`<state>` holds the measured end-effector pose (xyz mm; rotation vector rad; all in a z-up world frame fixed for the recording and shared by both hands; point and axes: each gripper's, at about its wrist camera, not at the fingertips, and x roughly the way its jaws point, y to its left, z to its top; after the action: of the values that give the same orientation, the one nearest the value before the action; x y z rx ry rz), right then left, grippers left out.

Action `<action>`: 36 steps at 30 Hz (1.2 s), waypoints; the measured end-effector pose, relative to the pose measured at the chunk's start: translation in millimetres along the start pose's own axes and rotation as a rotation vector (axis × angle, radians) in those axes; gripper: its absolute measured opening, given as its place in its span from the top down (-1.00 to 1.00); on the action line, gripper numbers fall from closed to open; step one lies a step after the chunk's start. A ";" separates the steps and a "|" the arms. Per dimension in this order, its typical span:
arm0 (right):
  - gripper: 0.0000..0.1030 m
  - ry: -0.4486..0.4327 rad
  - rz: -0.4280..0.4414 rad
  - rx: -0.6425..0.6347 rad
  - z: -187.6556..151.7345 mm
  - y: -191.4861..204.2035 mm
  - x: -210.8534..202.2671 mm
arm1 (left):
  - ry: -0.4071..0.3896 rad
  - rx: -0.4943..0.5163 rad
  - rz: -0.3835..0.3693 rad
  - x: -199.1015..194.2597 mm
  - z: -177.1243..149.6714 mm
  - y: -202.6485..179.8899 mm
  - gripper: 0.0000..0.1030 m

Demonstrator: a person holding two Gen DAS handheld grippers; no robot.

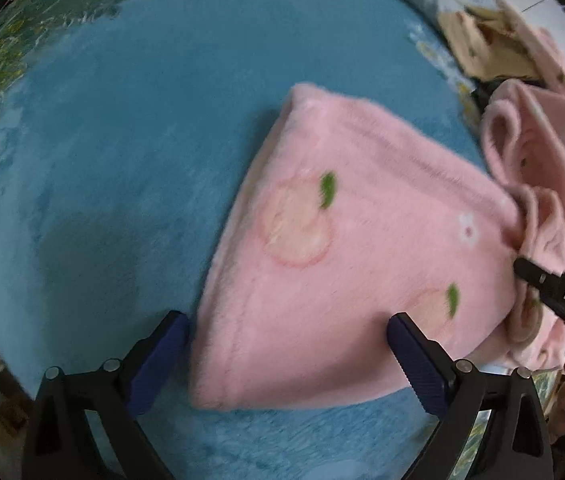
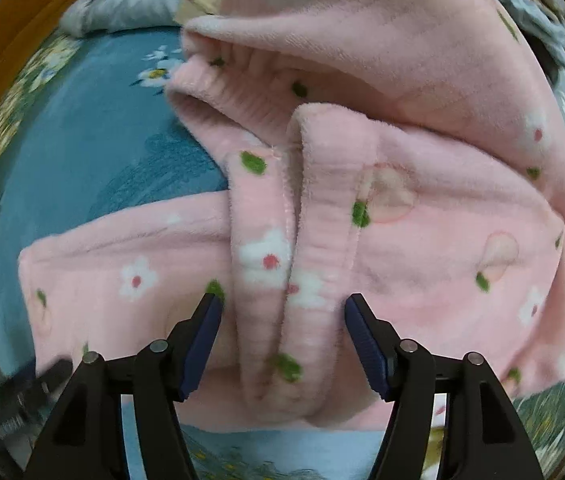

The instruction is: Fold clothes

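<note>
Right wrist: right gripper (image 2: 280, 318) jaws apart, straddling pink fleece garment's (image 2: 422, 272) ribbed band (image 2: 322, 240), not pinching | left gripper (image 1: 288, 334) jaws wide over folded corner, nothing held | step: mid-fold, prob. | next: pinch band, carry across blue bedspread (image 1: 122, 120).

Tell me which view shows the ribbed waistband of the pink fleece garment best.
The right wrist view: the ribbed waistband runs up the middle of the frame, bunched into folds between the open fingers of the right gripper. The left wrist view shows mostly the garment's flat part, with the waistband only as blurred folds at the right edge.
</note>
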<state>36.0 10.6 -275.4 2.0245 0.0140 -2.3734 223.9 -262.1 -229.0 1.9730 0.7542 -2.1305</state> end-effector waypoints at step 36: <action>0.77 -0.240 -0.037 0.935 -236.0 -429.6 -195.5 | -0.413 -0.123 0.331 -136.7 102.4 43.6 0.87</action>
<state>290.1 447.2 -122.8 1.9241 -1.2841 -2.9394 168.8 -376.9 -107.1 1.4085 0.4380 -2.1216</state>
